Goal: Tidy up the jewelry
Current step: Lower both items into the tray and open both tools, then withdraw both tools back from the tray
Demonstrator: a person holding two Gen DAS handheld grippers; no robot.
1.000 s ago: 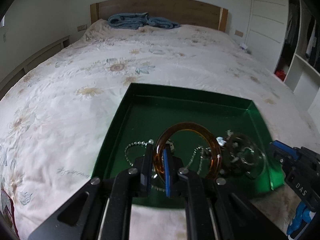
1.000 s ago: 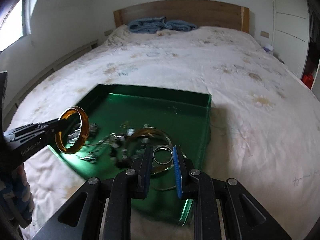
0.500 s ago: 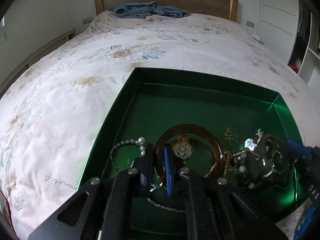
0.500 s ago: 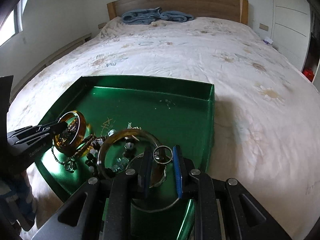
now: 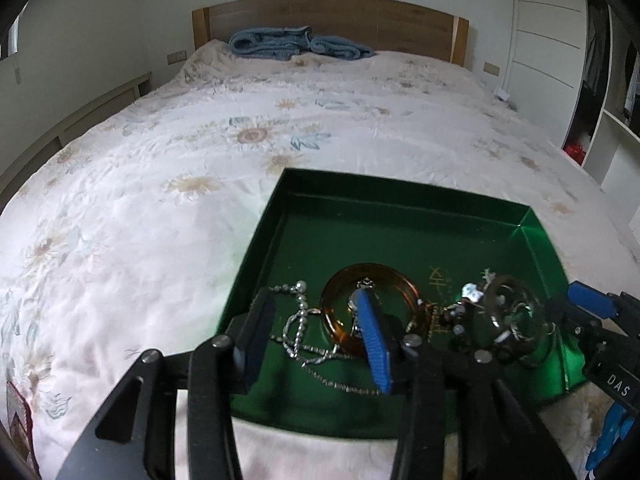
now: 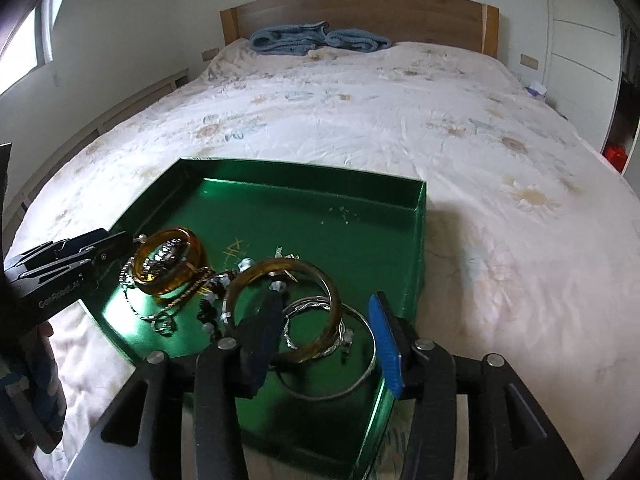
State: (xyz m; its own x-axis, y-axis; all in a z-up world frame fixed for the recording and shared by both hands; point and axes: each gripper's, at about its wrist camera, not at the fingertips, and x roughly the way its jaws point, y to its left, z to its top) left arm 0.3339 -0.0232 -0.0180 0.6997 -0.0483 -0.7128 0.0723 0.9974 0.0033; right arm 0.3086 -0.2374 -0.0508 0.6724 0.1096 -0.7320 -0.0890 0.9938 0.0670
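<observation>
A green tray lies on the bed. In it lie an amber bangle, a silver bead chain, a thinner brown bangle and silver rings. My left gripper is open above the tray's near left part, with the amber bangle lying loose at its right finger. My right gripper is open over the brown bangle and the silver rings. The right gripper also shows at the tray's right edge in the left wrist view.
The tray sits near the foot of a bed with a floral white cover. A folded blue blanket lies by the wooden headboard. White wardrobe shelves stand to the right.
Both grippers have opened. The amber bangle has left the left gripper and lies in the tray. The silver ring has left the right gripper and lies with the other rings.
</observation>
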